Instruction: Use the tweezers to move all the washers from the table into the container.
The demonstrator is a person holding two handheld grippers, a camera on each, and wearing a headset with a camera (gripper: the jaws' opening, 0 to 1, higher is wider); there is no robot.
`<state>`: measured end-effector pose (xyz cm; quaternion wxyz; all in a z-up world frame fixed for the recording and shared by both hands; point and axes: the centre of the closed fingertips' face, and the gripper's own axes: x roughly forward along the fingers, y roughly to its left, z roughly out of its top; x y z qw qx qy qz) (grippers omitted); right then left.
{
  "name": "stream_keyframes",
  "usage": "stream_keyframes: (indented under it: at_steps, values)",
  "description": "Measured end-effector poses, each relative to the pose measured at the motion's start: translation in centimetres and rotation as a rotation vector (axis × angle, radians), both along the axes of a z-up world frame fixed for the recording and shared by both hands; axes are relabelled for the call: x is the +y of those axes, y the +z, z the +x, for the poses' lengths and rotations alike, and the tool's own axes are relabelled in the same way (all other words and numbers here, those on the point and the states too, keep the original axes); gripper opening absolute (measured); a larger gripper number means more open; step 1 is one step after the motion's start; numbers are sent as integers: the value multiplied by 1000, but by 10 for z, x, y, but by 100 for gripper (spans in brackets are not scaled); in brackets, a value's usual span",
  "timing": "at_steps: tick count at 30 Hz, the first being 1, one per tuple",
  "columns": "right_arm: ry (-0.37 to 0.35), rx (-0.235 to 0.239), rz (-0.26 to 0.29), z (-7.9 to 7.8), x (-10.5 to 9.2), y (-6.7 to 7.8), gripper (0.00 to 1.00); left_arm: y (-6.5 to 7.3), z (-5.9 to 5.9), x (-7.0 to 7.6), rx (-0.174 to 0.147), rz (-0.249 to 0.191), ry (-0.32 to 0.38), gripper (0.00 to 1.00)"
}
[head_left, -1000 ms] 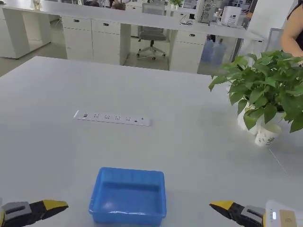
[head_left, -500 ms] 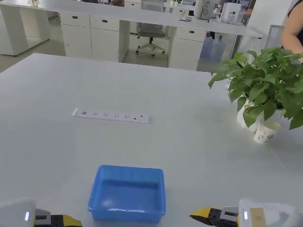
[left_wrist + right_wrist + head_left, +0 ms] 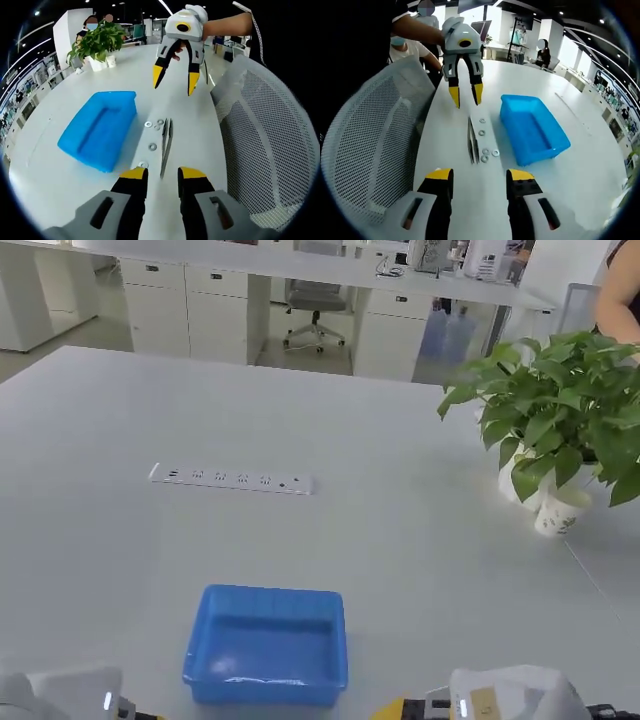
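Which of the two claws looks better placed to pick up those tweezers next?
Probably the left gripper: the tweezers end right between its open jaws. The right gripper also faces them, open, but seems to hang farther off. A close call.

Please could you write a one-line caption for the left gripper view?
Open left gripper and open right gripper face each other across tweezers and washers beside the blue container.

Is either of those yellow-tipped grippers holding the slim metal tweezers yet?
No: the slim metal tweezers lie flat on the white table between the open left gripper and the open right gripper, touched by neither.
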<state>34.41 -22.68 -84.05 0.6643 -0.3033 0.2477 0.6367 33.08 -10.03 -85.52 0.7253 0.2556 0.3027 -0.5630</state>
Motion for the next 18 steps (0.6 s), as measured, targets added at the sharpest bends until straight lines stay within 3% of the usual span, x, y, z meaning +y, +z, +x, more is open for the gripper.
stream_keyframes:
  at_steps: [5,18]
  values:
    - [35,5,-10,-3,7,-6,39,-8,-1,-1,4,42,-28,25]
    - [97,36,-36,-7,27,-24,31,-20,1,-1,34,82,-61,18]
